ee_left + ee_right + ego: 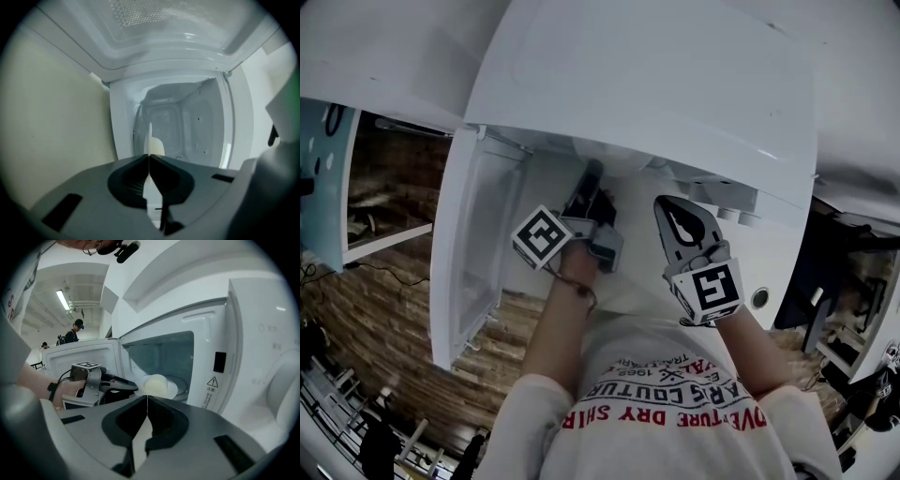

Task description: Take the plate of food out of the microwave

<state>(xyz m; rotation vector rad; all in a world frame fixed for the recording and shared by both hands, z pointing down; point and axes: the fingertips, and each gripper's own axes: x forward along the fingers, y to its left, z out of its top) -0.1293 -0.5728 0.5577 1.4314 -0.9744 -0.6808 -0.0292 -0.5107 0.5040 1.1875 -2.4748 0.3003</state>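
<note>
Head view hides the plate (174, 390) held by the left gripper (136, 387).

White microwave (243, 333), white plate (174, 390) with pale cream food (155, 384). Left gripper (590, 178) and right gripper (664, 206) are grey, each with black-and-white square markers. Shirt (675, 412) is white with red and dark lettering.
</note>
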